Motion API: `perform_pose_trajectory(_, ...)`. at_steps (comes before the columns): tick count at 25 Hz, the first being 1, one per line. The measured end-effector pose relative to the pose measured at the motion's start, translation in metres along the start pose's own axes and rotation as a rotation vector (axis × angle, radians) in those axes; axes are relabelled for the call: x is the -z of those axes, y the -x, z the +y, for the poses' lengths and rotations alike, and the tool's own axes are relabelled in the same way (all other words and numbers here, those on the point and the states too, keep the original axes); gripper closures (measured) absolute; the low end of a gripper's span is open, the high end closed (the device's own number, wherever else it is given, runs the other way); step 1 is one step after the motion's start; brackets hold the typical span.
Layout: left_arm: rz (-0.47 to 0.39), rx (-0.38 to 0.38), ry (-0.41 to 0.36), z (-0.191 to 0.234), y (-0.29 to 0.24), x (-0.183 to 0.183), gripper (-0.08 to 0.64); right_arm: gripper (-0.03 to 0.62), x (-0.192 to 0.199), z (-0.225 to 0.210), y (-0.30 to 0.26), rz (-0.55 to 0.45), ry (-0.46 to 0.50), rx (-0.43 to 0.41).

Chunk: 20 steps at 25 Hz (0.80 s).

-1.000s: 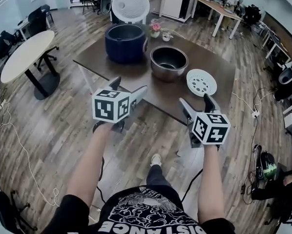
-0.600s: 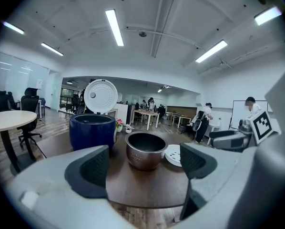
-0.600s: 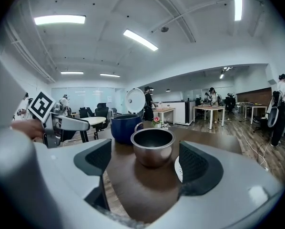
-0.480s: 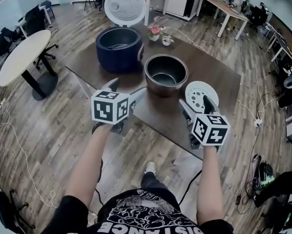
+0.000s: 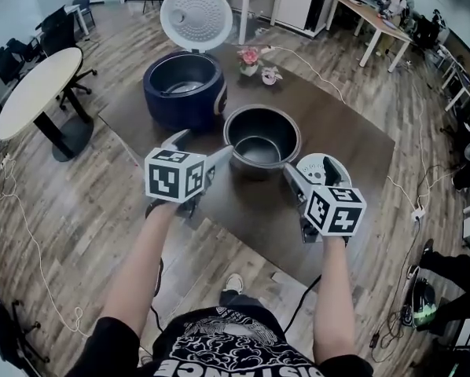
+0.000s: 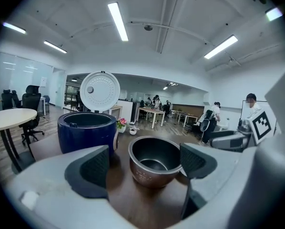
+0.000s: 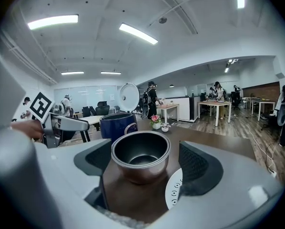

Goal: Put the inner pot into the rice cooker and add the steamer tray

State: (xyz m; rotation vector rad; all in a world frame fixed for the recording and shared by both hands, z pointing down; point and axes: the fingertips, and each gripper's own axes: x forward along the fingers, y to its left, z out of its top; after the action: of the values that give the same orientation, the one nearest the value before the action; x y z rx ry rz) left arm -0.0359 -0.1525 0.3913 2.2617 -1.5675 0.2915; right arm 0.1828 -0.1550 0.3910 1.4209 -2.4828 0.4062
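Pot (image 5: 262, 141) on table (image 5: 345, 124), ahead of left gripper (image 5: 204, 143) and right gripper (image 5: 309, 164) fingers; cooker (image 5: 184, 89) beyond left fingers (image 5: 219, 159); tray (image 5: 317, 163) touching pot, by right fingers (image 5: 296, 181).

The left claw (image 5: 203, 144) and the right claw (image 5: 310, 166) are light grey. Each one has a white cube with black square marks. Their pads (image 6: 88, 170) are dark grey with tiny bumps. In front of both claws, the inner pot (image 5: 262, 138) is black inside and shiny brown outside. Past the left claw, the rice cooker (image 5: 184, 93) is dark blue. Its lid (image 5: 196, 6) is white with little dots. By the right claw, the steamer tray (image 7: 172, 192) is white with small holes. The table (image 5: 353, 132) is dark brown.
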Motion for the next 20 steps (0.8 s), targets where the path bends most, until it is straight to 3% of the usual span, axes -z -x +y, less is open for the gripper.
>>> perform_pose_trajectory(8,0.011,-0.040,0.022,0.012,-0.033,-0.009,0.092,0.161,-0.011,-0.027,-0.034,0.010,-0.016,-0.029)
perform_pose_trajectory(20,0.040,-0.019,0.041,0.020,-0.056,-0.010,0.092,0.183,-0.003,-0.038,-0.054,0.036,-0.074,-0.026)
